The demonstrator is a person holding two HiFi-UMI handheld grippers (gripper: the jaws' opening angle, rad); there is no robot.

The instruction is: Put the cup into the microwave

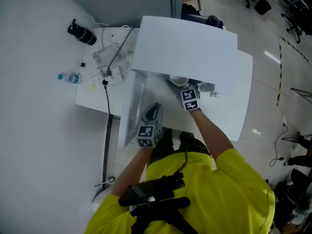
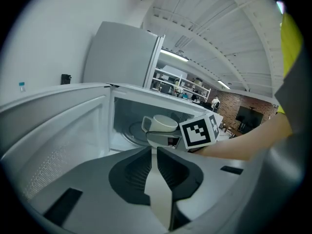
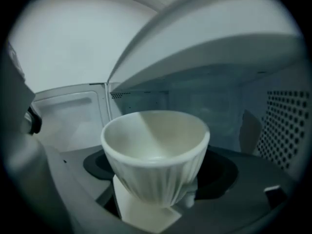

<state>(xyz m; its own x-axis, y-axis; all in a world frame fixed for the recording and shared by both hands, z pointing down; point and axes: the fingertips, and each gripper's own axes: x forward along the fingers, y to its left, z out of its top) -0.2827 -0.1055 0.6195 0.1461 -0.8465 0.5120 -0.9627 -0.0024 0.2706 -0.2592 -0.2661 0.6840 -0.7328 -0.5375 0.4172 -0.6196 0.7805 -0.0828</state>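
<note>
Here, itemised by position.

Microwave (image 1: pixel 185 48): white, standing on the white bench (image 1: pixel 239 111). Its door (image 1: pixel 130 112) is swung fully open toward the left side of the head view, and its cavity (image 2: pixel 122 113) is exposed, with a round turntable (image 2: pixel 132 132) on the floor.

Cup (image 3: pixel 156 155): white, ribbed wall, empty, upright. It is clamped low on its body by the right gripper (image 1: pixel 179 85) and carried at the mouth of the cavity. In the left gripper view the cup (image 2: pixel 161 124) sits over the front of the turntable with its handle toward the door. Whether its base touches the turntable cannot be told.

Right gripper (image 2: pixel 163 138): jaws wide and pressed on the cup, with the marker cube facing outward.

Left gripper (image 1: pixel 152 113): jaws brought together with nothing between them. It is beside the open door, in front of the microwave and apart from the cup.

Bench, far-left end: clear water bottle (image 1: pixel 69 77) lying down, dark flask (image 1: pixel 82 33), and a power strip (image 1: pixel 105 79) with a black cable (image 1: pixel 107 101) running off the edge.

Person: yellow shirt (image 1: pixel 214 189), both arms extended toward the microwave.
</note>
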